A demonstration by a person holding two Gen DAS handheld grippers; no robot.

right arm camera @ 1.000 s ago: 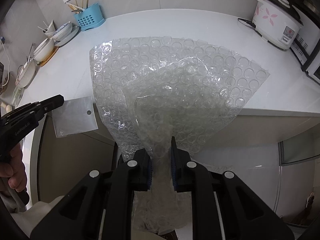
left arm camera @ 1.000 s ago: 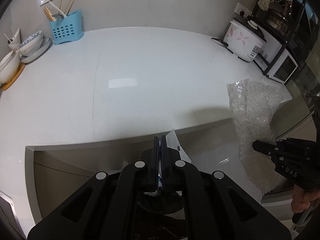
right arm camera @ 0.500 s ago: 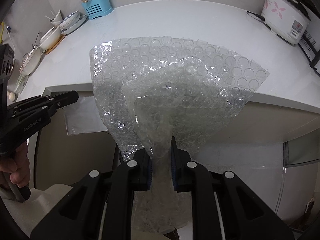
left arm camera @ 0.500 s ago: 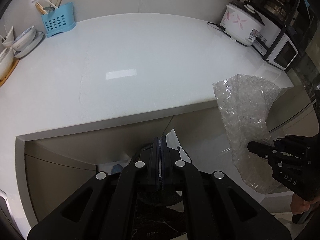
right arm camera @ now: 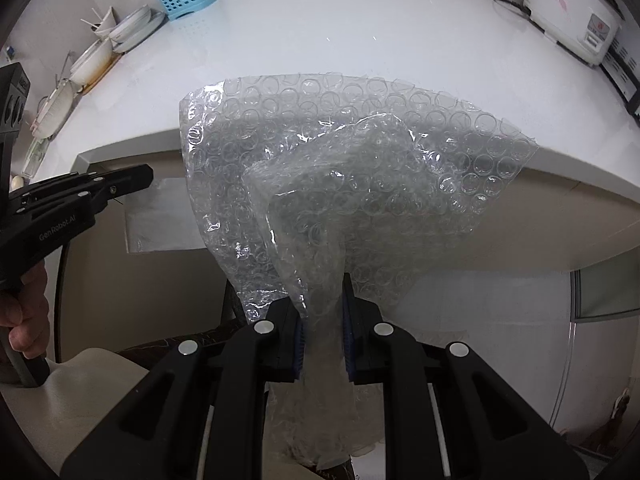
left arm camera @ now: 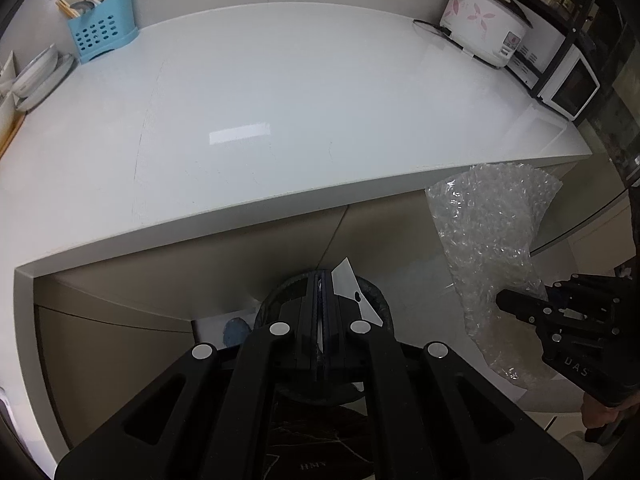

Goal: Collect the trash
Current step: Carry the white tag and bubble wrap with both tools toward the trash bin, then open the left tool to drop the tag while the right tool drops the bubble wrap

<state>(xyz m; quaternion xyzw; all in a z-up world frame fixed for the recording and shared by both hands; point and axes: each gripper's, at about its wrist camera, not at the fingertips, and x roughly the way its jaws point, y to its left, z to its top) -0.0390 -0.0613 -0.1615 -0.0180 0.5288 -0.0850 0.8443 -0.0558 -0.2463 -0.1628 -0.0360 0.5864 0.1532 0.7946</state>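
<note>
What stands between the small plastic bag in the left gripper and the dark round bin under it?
Nothing visible. The left gripper pinches the plastic bag right above the bin's dark rim. The bubble wrap hangs off to the right, held by the right gripper.

Both grippers are matte black with round silver screws; the right gripper [right arm camera: 323, 328] has blue-padded fingers [right arm camera: 299, 342].

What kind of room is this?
Most likely a home kitchen: a white rice cooker with pink flowers, a blue plastic basket of chopsticks and stacked white dishes line the white countertop.
</note>
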